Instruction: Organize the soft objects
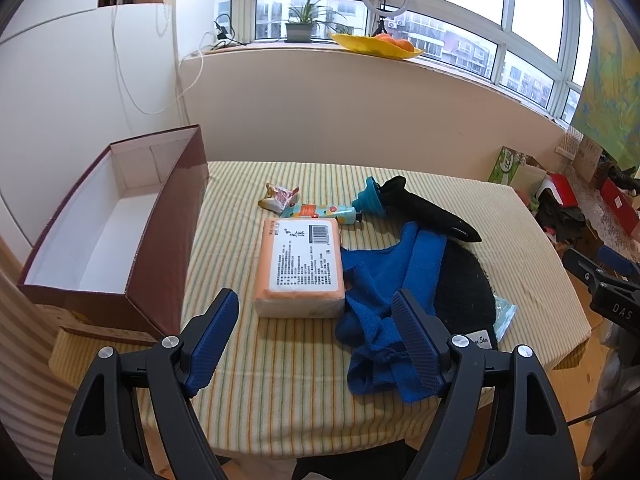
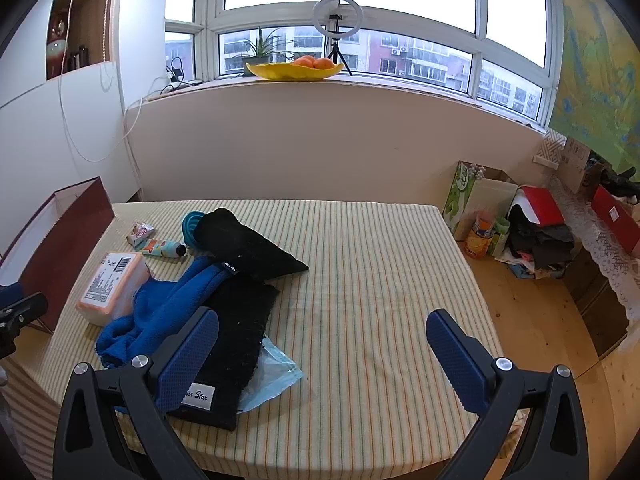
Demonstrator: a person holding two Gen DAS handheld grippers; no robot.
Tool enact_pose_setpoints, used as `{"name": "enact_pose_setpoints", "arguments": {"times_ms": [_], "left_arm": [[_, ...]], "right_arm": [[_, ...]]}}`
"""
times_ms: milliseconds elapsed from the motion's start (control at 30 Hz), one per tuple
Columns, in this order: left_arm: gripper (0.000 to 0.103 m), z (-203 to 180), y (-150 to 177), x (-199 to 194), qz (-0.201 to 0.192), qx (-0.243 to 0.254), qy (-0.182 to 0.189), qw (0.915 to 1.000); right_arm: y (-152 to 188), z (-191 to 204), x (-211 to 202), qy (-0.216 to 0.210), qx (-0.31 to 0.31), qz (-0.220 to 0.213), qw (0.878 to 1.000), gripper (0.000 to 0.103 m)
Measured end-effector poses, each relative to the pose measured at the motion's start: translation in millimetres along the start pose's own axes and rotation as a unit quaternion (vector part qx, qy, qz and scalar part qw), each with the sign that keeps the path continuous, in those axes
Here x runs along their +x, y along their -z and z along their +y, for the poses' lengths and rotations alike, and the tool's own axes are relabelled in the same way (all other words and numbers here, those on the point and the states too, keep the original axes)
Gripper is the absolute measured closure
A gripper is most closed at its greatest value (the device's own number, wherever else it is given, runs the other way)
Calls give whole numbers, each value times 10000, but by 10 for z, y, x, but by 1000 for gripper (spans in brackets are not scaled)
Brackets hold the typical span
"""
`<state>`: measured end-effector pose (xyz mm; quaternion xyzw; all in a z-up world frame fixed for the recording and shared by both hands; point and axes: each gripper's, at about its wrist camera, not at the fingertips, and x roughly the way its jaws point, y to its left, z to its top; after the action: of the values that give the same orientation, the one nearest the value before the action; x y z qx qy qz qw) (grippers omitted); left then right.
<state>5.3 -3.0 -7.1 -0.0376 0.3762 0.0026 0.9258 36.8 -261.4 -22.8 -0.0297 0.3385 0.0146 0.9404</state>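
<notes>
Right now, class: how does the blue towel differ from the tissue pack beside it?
The blue towel is crumpled and sprawling; the tissue pack is a neat, flat block. The towel is plain blue, while the pack is orange with a white printed label. The towel partly overlies a black cloth. Both lie on the striped tablecloth.

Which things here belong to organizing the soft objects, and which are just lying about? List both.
For the job: blue towel, black knit cloth, black pouch, tissue pack, open box.

Lying about: hand cream tube, snack wrapper, fruit dish, ring light.
</notes>
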Motion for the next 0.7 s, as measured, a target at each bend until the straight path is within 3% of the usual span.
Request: {"name": "enact_pose_setpoints", "arguments": {"times_ms": [700], "left_arm": [[24, 24, 17, 42, 47, -69, 3, 10000]], "right_arm": [[16, 26, 23, -64, -51, 13, 10000, 0]]}}
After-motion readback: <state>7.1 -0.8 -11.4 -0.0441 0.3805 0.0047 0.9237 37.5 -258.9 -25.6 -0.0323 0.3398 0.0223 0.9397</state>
